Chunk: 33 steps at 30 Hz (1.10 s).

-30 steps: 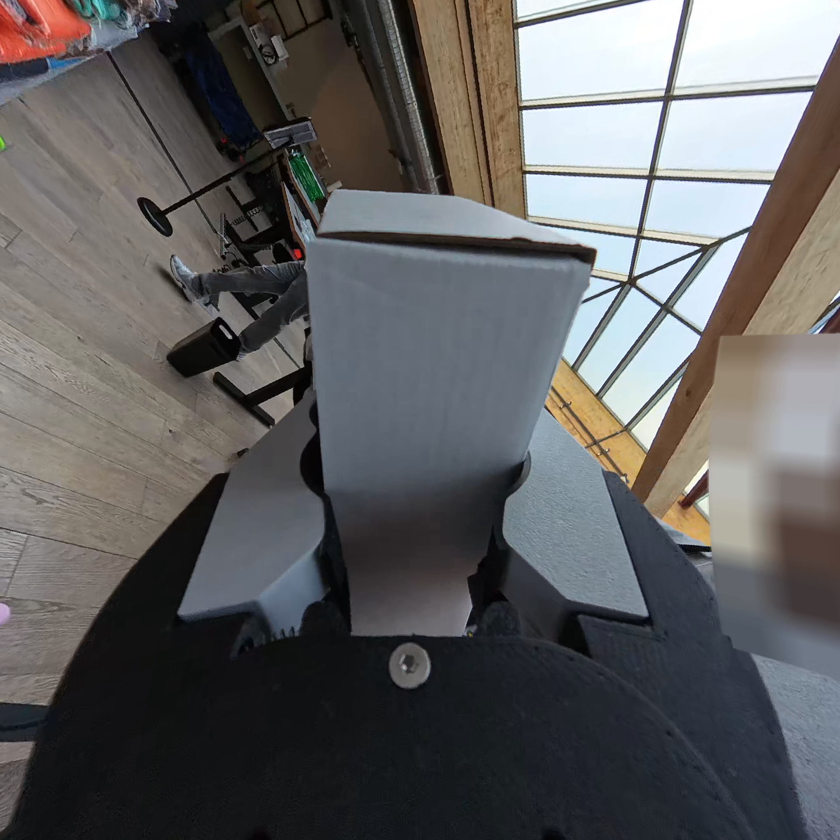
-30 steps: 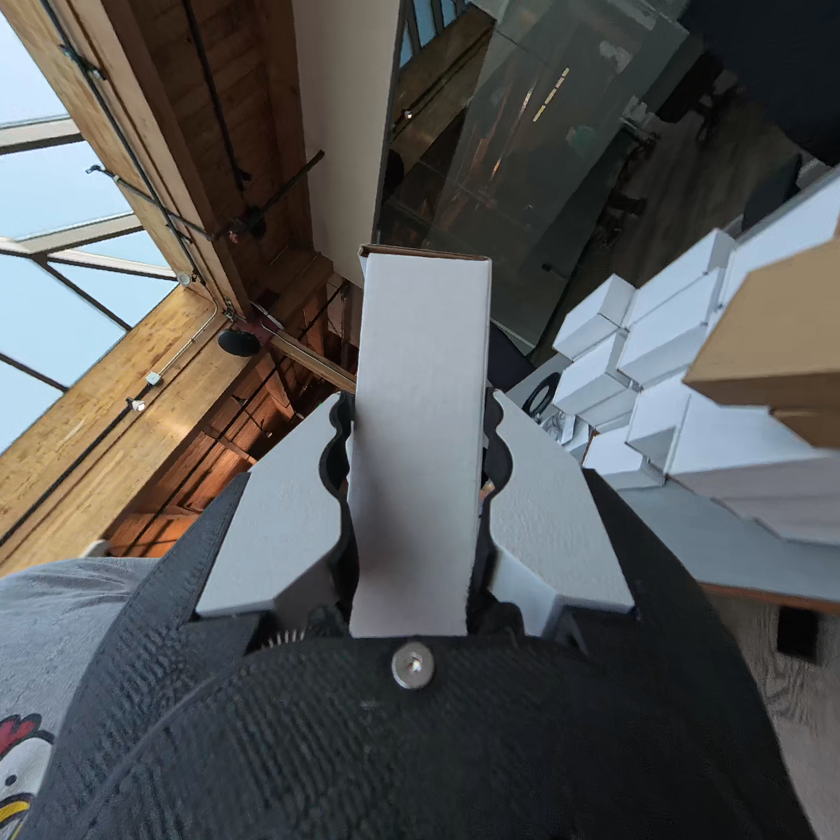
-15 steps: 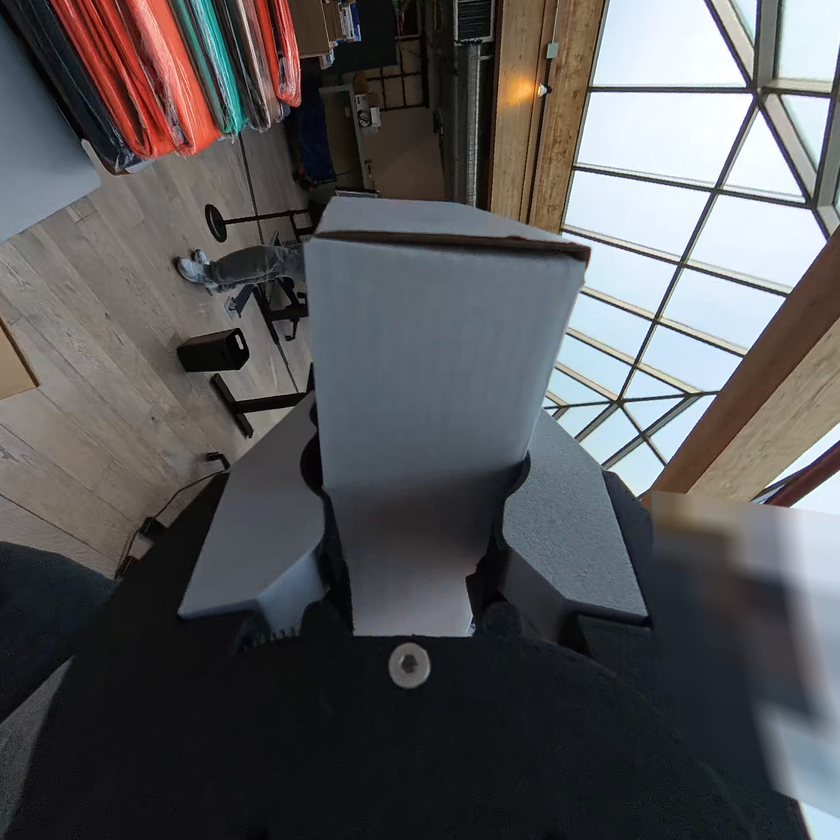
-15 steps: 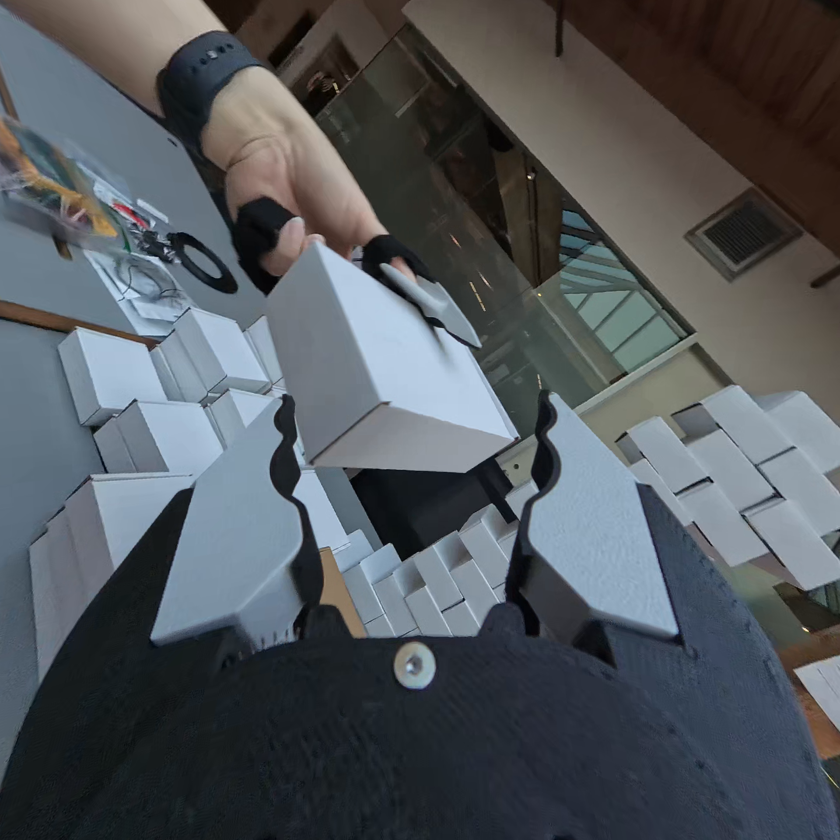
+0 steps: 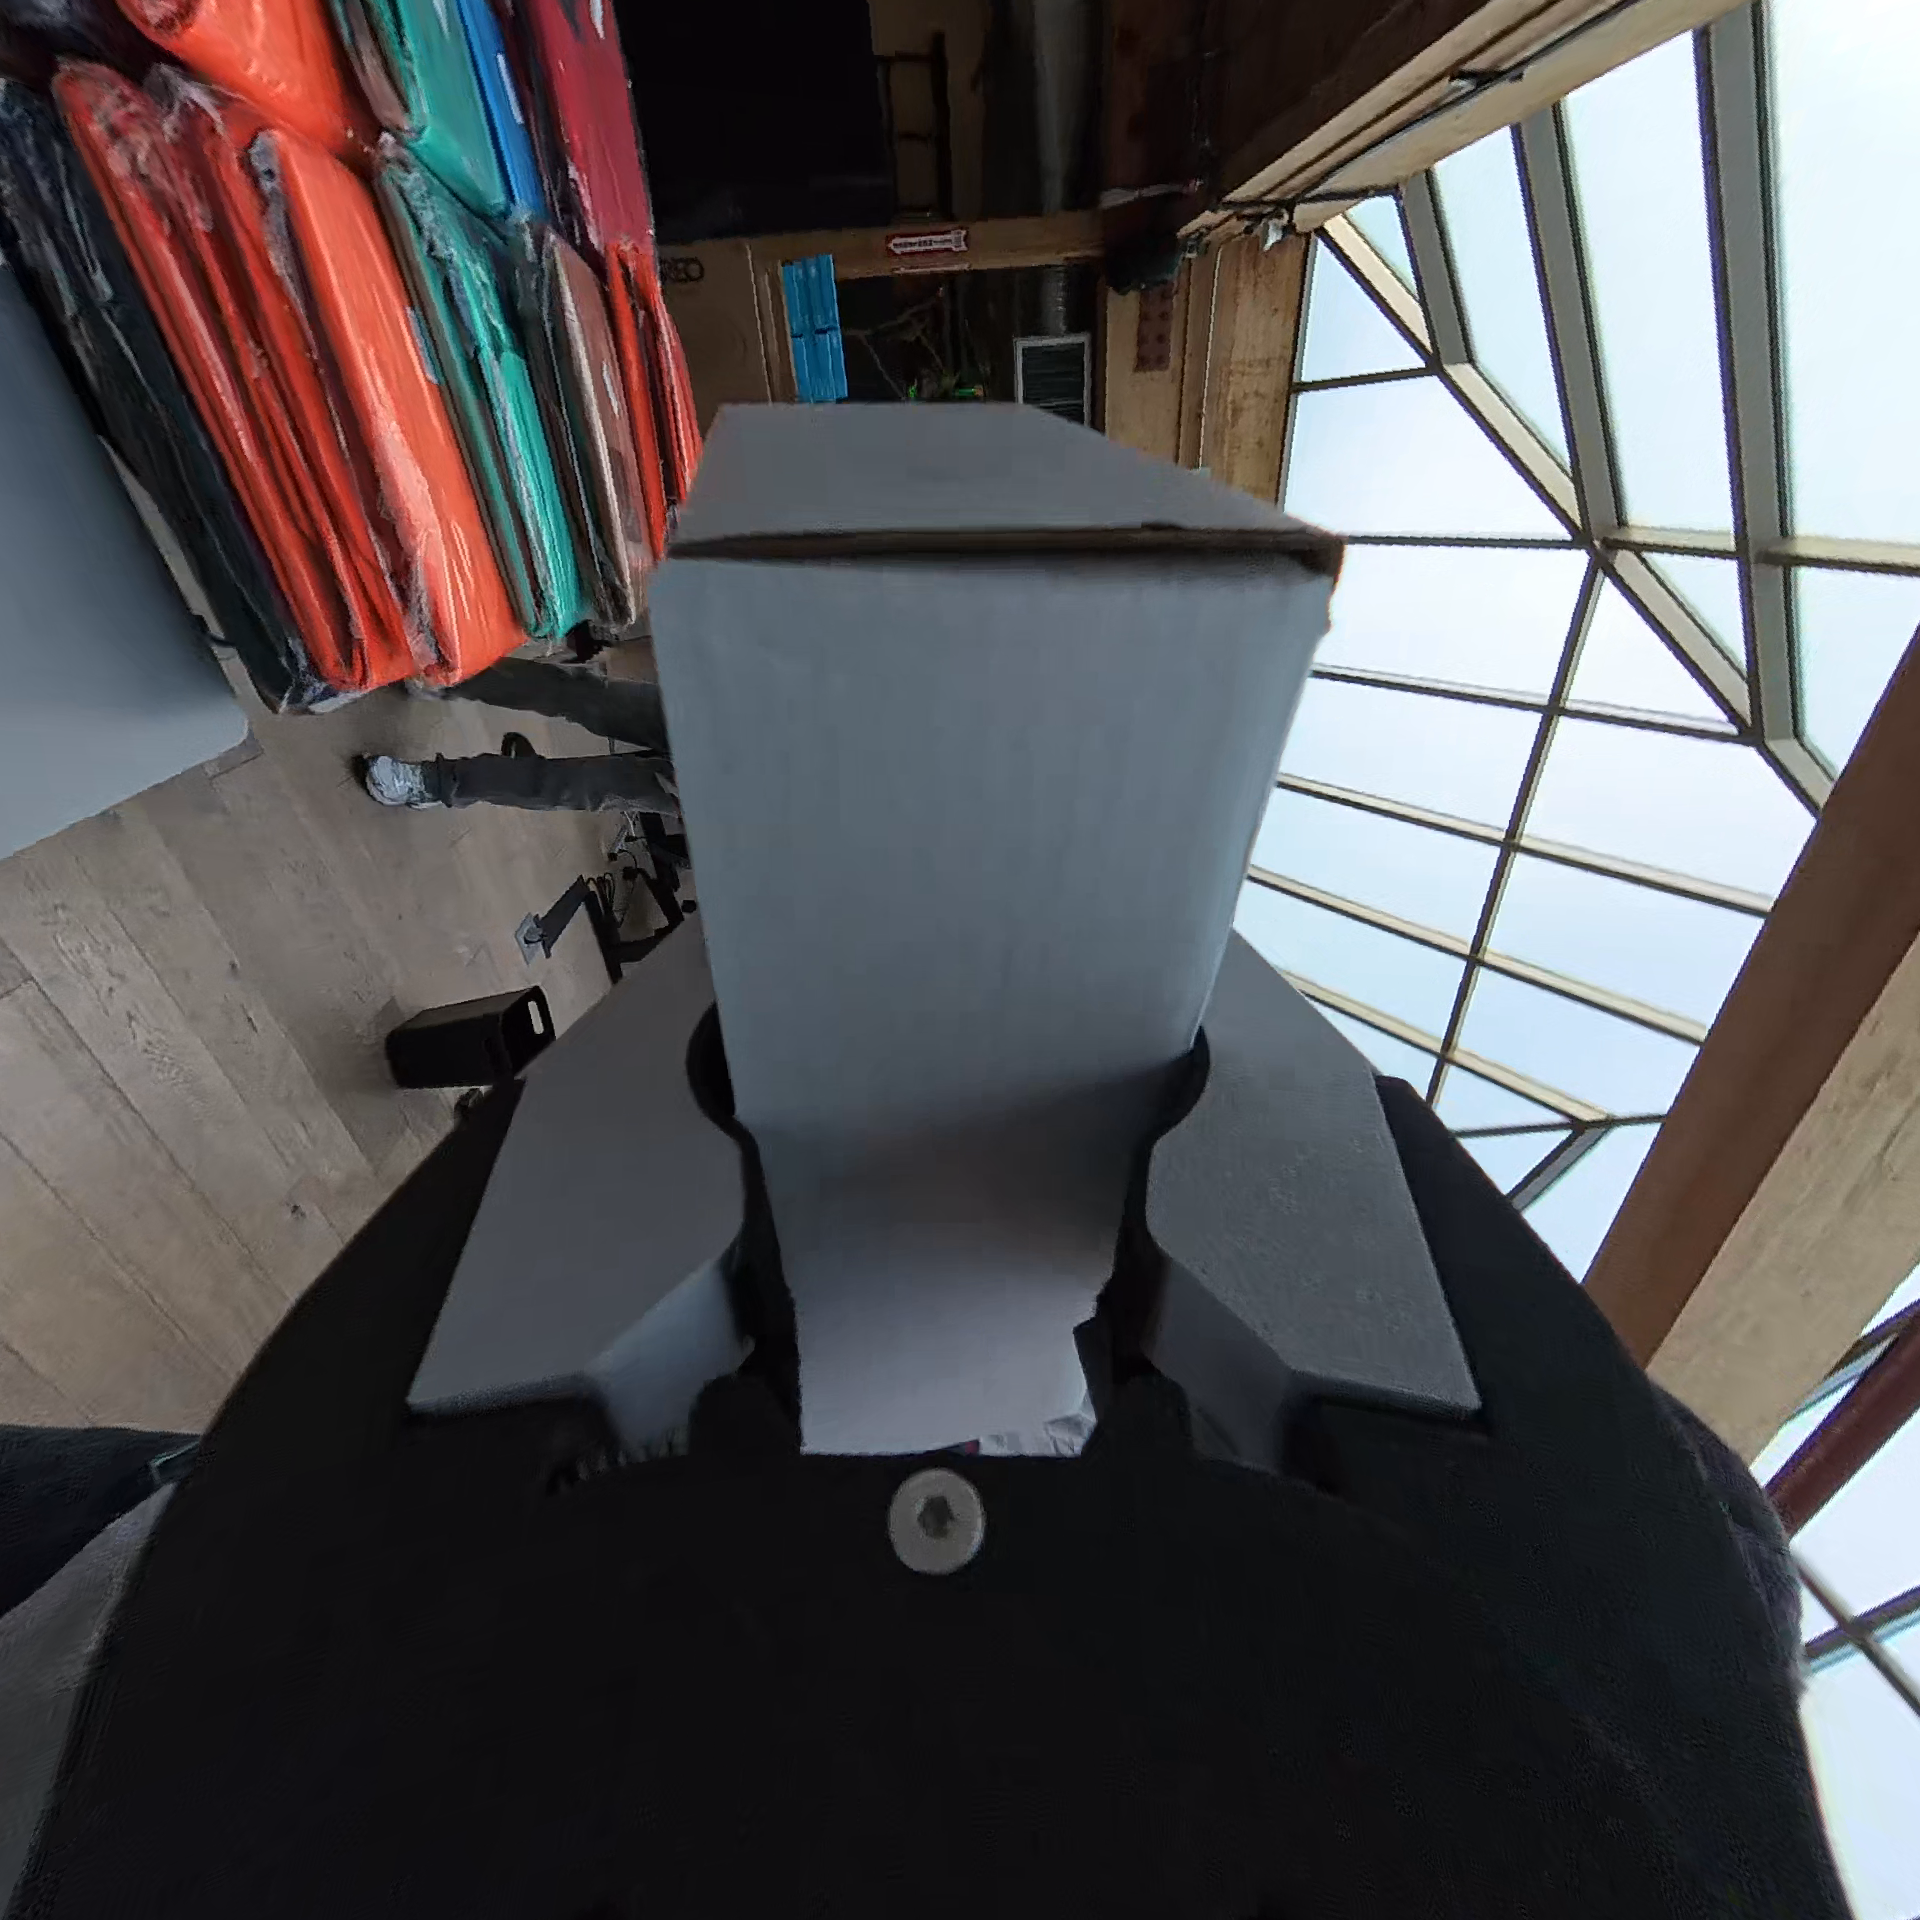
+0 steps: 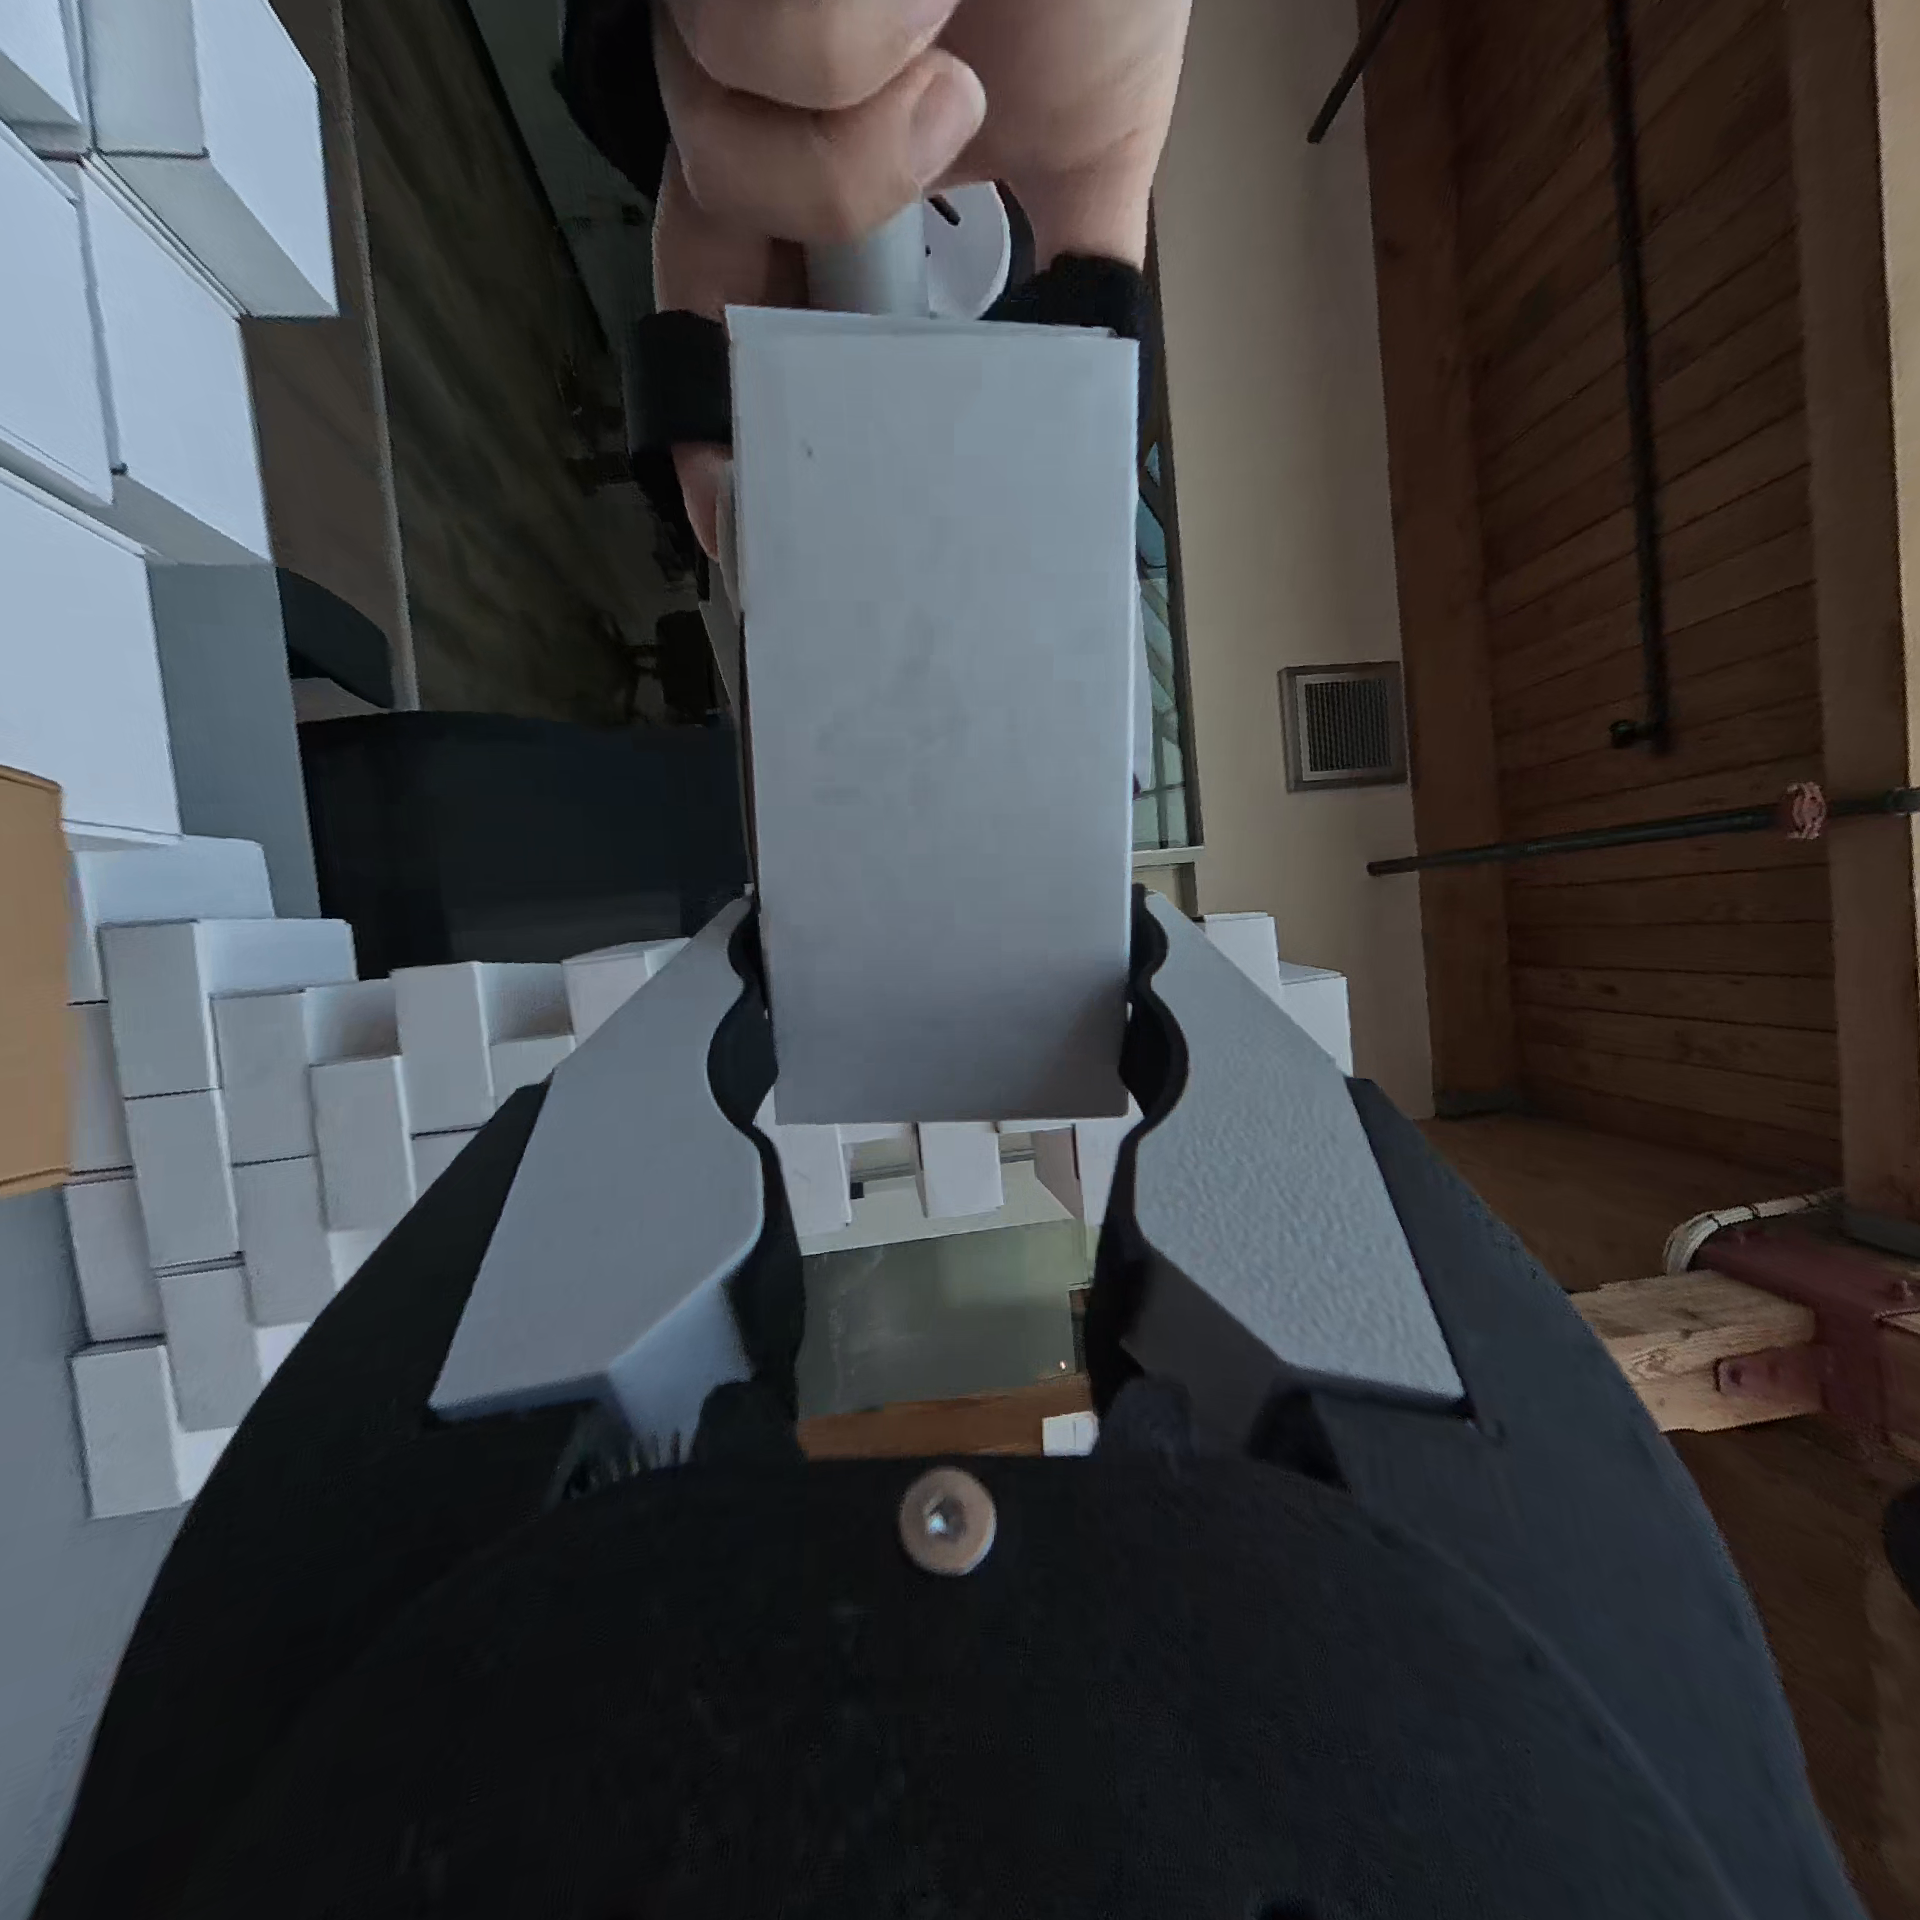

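Left wrist view, from the left: a stack of wrapped orange and teal mats (image 5: pixel 343 395) stood at the far left above a plank floor (image 5: pixel 187 1060). A person's legs (image 5: pixel 520 779) and a small black bin (image 5: pixel 468 1039) showed on that floor. At centre, the left gripper (image 5: pixel 951 1101) was closed onto a white carton (image 5: pixel 966 790). Both grey fingers (image 5: pixel 582 1226) pressed its side walls, and the carton ran deep between them, down to the black body. The carton's far end, with a brown cut edge, projected well past the fingertips. At the right, glazed roof panes (image 5: pixel 1558 727) and a timber beam (image 5: pixel 1787 1091) were seen.

Right wrist view, from the left: rows of small white boxes (image 6: pixel 260 1060) were stacked at the left and behind the gripper. At centre, the right gripper (image 6: pixel 945 935) stood partly closed, its fingertips against the lower sides of a white box (image 6: pixel 935 707); only the tips met the box, with an open gap below it. A bare hand (image 6: pixel 894 135) gripped the box's far end, black bands on its fingers (image 6: pixel 675 374); a grey part of the other gripper showed beneath that hand. At the right, a wood-panelled wall (image 6: pixel 1662 520) carried a vent grille (image 6: pixel 1340 727).
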### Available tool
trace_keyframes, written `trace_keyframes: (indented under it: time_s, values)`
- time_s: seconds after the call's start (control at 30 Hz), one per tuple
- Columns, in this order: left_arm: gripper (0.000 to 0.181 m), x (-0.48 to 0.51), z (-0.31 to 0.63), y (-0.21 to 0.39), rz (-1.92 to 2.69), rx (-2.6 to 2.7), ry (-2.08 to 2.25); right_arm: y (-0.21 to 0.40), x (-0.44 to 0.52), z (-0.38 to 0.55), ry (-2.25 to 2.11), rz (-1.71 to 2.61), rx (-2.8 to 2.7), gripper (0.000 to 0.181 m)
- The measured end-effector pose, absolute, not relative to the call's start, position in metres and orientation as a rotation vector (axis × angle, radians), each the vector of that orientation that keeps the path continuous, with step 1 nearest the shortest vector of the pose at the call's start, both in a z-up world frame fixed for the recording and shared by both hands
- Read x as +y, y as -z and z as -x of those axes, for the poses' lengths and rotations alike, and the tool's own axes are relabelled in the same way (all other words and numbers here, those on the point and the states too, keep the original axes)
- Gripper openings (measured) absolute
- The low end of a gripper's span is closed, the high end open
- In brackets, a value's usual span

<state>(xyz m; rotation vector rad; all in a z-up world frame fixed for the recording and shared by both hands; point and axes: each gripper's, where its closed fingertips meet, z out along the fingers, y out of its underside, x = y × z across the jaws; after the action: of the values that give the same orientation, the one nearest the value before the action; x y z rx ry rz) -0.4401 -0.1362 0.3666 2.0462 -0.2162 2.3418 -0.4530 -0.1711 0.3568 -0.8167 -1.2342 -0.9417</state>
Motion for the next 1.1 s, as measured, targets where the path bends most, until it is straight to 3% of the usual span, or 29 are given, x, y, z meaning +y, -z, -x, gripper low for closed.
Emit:
trace_keyframes:
  time_s: [0.2, 0.43, 0.57, 0.7, 0.77, 0.87, 0.97, 1.1]
  values:
    - [0.086, -0.146, 0.398, -0.398, -2.127, -0.422, -2.423, -0.398, -0.16, 0.394, 0.957, 0.73, -1.247, 0.066]
    - [0.111, -0.112, 0.395, -0.418, -2.166, -0.398, -2.588, -0.422, -0.115, 0.386, 0.959, 0.724, -1.234, 0.066]
    - [0.098, -0.077, 0.412, -0.427, -2.179, -0.332, -2.698, -0.418, -0.075, 0.403, 0.951, 0.778, -1.221, 0.066]
    - [0.123, -0.05, 0.434, -0.424, -2.261, -0.495, -2.65, -0.414, -0.035, 0.425, 0.915, 0.837, -1.206, 0.065]
    - [0.117, -0.026, 0.447, -0.424, -2.323, -0.495, -2.645, -0.417, -0.015, 0.437, 0.953, 0.816, -1.201, 0.066]
    - [0.084, 0.012, 0.465, -0.431, -2.322, -0.371, -2.681, -0.424, 0.013, 0.454, 0.968, 0.814, -1.178, 0.065]
    - [0.082, 0.036, 0.476, -0.432, -2.427, -0.319, -2.612, -0.429, 0.041, 0.461, 0.981, 0.854, -1.167, 0.065]
    - [0.098, 0.052, 0.487, -0.448, -2.532, -0.335, -2.621, -0.442, 0.062, 0.465, 0.932, 0.859, -1.132, 0.065]
